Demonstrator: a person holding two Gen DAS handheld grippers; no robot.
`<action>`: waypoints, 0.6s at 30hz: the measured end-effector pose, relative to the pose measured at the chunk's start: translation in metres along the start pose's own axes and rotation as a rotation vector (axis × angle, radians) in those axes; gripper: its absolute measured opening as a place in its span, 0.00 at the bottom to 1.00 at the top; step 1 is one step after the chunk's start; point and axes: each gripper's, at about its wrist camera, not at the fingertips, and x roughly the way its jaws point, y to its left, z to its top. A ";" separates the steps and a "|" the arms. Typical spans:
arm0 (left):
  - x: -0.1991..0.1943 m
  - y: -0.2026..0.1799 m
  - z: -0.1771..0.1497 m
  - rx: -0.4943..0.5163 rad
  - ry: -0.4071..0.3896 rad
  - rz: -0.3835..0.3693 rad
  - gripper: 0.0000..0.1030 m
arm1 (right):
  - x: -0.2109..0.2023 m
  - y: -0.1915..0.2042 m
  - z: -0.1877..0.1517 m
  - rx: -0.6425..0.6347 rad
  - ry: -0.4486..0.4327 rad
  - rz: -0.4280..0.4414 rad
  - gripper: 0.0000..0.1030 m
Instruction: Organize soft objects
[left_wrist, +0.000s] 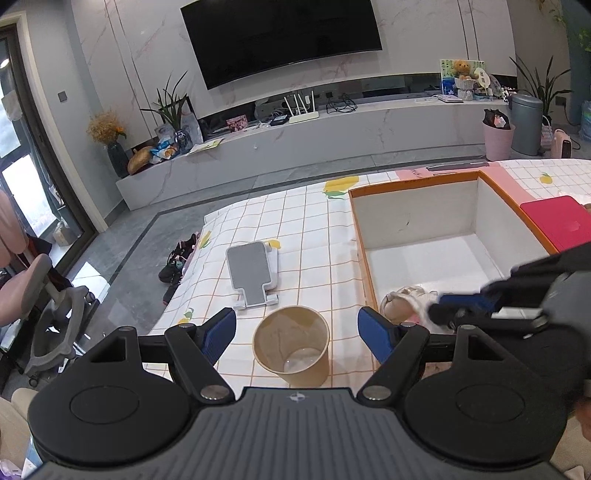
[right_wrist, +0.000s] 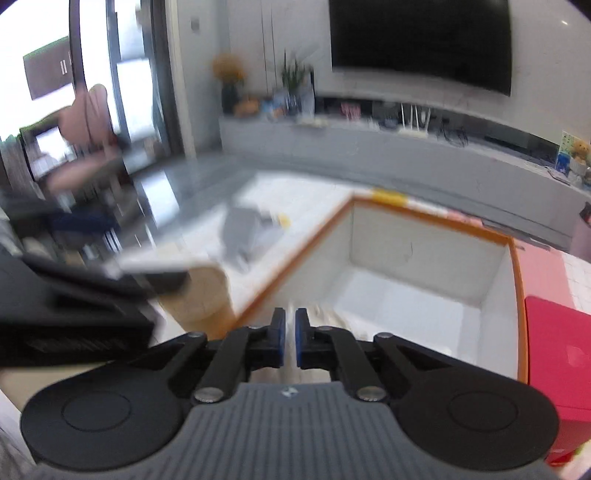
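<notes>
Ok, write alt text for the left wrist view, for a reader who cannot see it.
The open left gripper hovers over a checked tablecloth, a paper cup between its blue fingers. To the right, the right gripper grips a plush toy inside an orange-rimmed white box. A wall-mounted TV fills the background.

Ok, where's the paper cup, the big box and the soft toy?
paper cup (left_wrist: 291, 345): left wrist view, inside wall.
big box (left_wrist: 413, 218): left wrist view, far inner wall.
soft toy (left_wrist: 400, 302): left wrist view, its head.
</notes>
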 end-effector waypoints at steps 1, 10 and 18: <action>-0.001 0.002 0.000 -0.004 -0.004 0.004 0.86 | 0.010 0.000 -0.002 -0.021 0.045 -0.046 0.01; -0.001 0.025 0.004 -0.104 0.006 -0.001 0.86 | 0.054 -0.050 -0.028 0.100 0.296 -0.173 0.00; -0.002 0.018 0.003 -0.076 0.004 0.011 0.86 | 0.018 -0.042 -0.015 0.124 0.186 -0.118 0.04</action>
